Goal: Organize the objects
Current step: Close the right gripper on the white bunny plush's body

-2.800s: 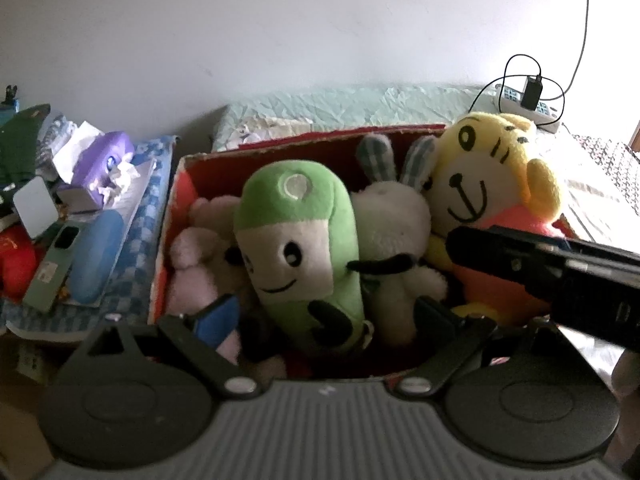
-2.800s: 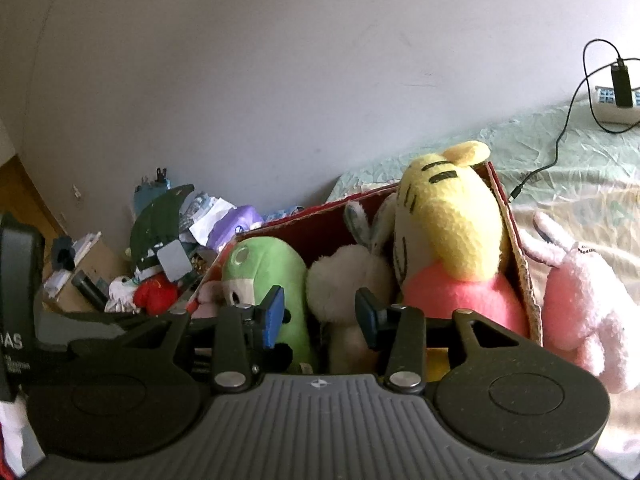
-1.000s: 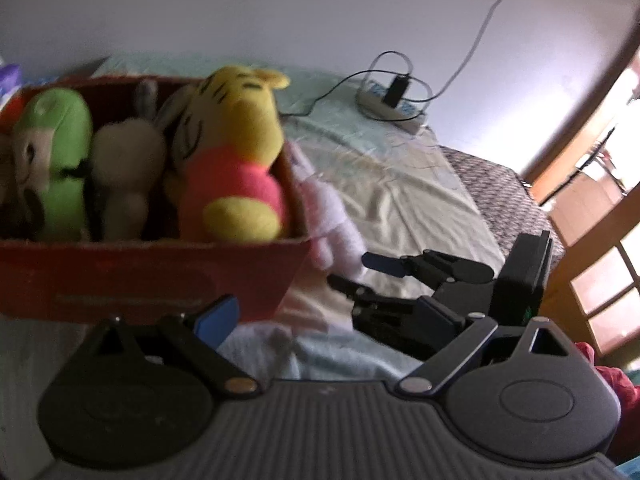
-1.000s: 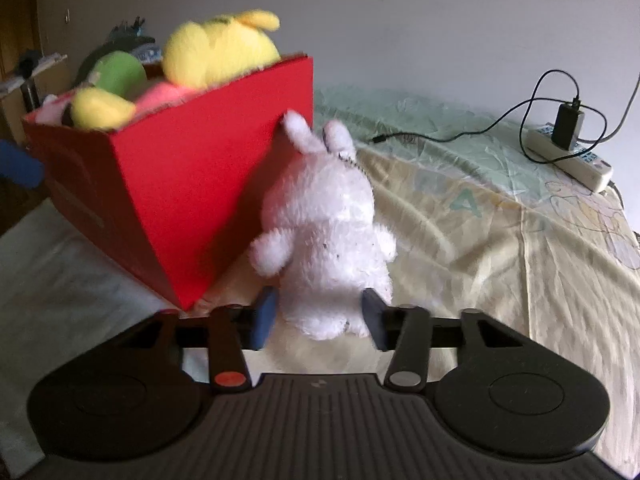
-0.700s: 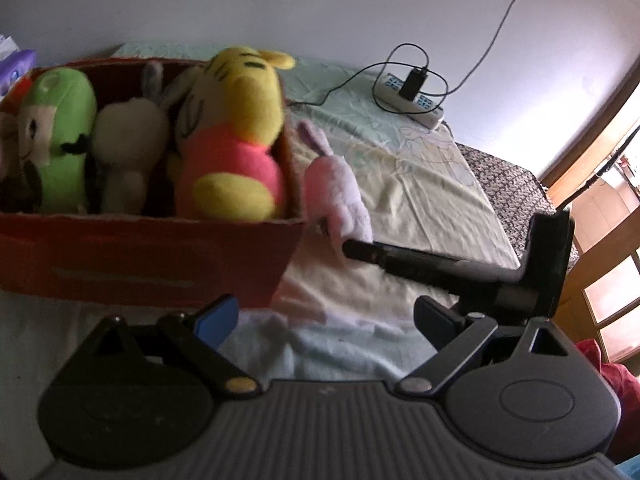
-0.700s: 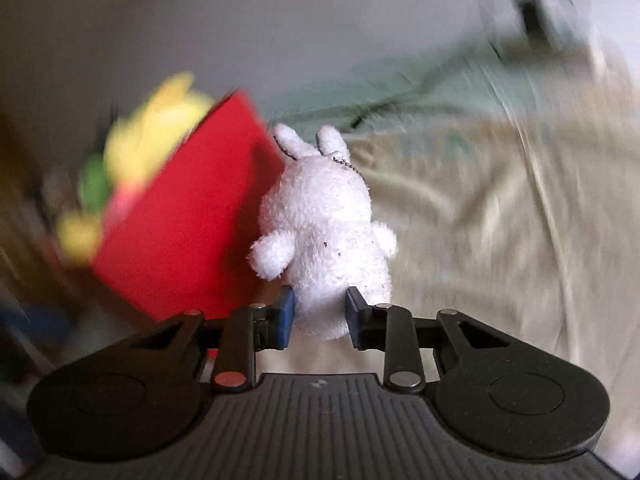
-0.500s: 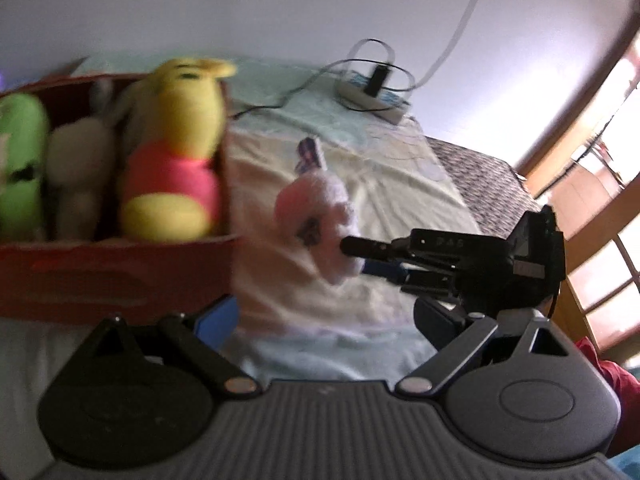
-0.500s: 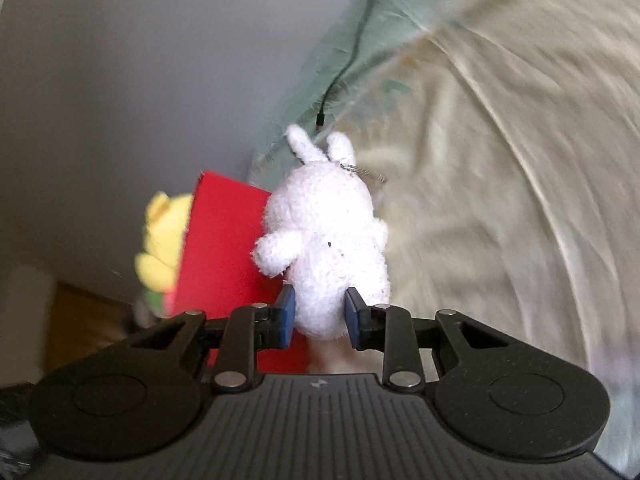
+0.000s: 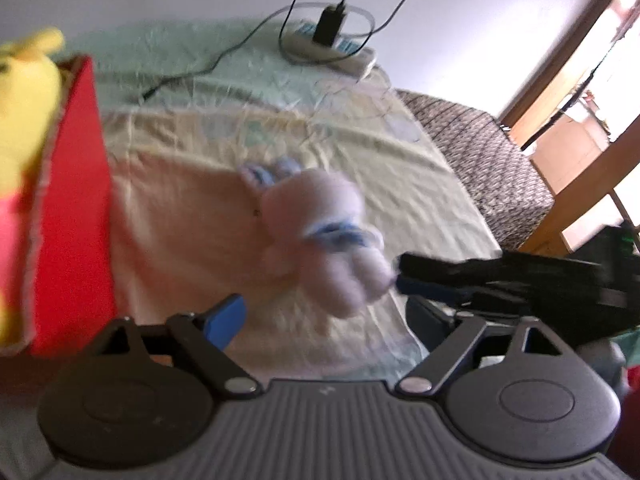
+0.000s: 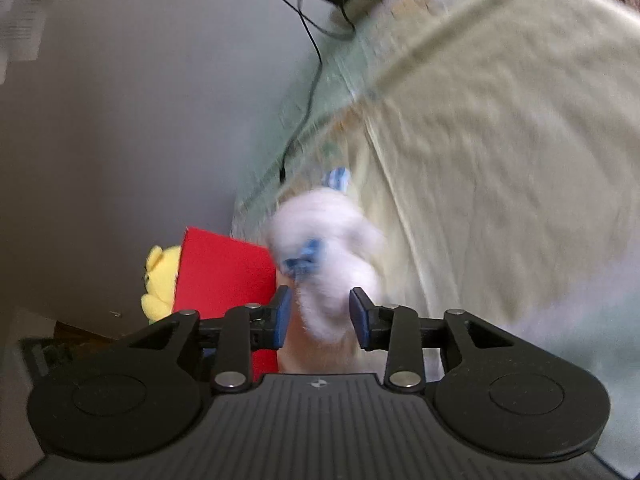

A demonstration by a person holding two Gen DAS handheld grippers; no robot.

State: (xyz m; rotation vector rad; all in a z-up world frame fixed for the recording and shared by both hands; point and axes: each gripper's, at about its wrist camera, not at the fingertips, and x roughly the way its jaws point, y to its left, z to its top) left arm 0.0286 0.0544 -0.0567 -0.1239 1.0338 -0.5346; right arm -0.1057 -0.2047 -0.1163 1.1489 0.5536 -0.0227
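My right gripper [image 10: 319,317] has its jaws opening, and the pink plush rabbit [image 10: 328,256] sits between the blue pads; there is a sliver of gap on each side of its lower end, so I read the pads as no longer pressing, though motion blur makes that hard to be sure of. The rabbit is smeared by blur, with a blue bow on its front and a blue-lined ear at the far end. Just left of it stands the red box [image 10: 224,272], with a yellow plush [image 10: 160,280] poking out of its far left side.

My left gripper [image 9: 326,312] is wide apart and closing, with nothing between the fingers; only bedsheet shows in the gap. From this wrist I see the rabbit [image 9: 320,240] in the middle of the view above the pale yellow sheet [image 9: 180,220], with the right gripper's black fingers [image 9: 440,268] reaching in from the right to its near end. The red box wall [image 9: 76,220] is at the left edge, apart from the rabbit. Far back, a power strip [image 9: 340,50] with a charger and looped cable lies by the wall.
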